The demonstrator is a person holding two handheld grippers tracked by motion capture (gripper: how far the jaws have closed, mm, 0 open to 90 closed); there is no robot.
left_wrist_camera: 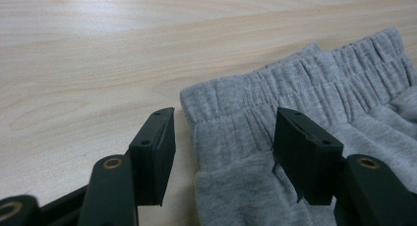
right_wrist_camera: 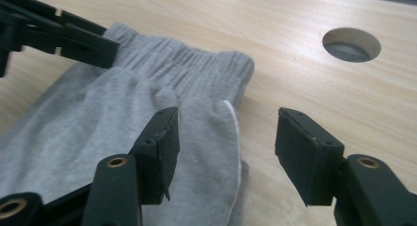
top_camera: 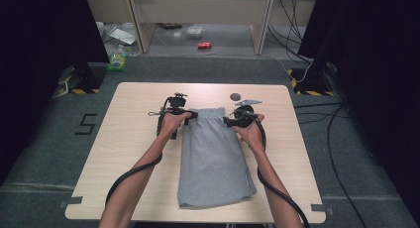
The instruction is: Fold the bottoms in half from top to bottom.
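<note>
Grey shorts (top_camera: 213,158) lie folded lengthwise on the light wooden table (top_camera: 133,148), with the elastic waistband (left_wrist_camera: 295,78) at the far end. My left gripper (top_camera: 191,115) stands open at the waistband's left corner. In the left gripper view the cloth's corner (left_wrist_camera: 231,132) lies between the spread jaws of that gripper (left_wrist_camera: 223,157), and the pads are clear of it. My right gripper (top_camera: 227,121) is open at the shorts' right edge, just below the waistband. In the right gripper view the white-trimmed edge (right_wrist_camera: 235,132) runs between its jaws (right_wrist_camera: 226,157), and the left gripper (right_wrist_camera: 59,34) shows at the top left.
A round hole (top_camera: 235,96) (right_wrist_camera: 351,44) pierces the table just beyond the right gripper. Bare wood lies to either side of the shorts. On the floor past the table are a red can (top_camera: 204,45), a green bottle (top_camera: 118,60) and black stands (top_camera: 86,75).
</note>
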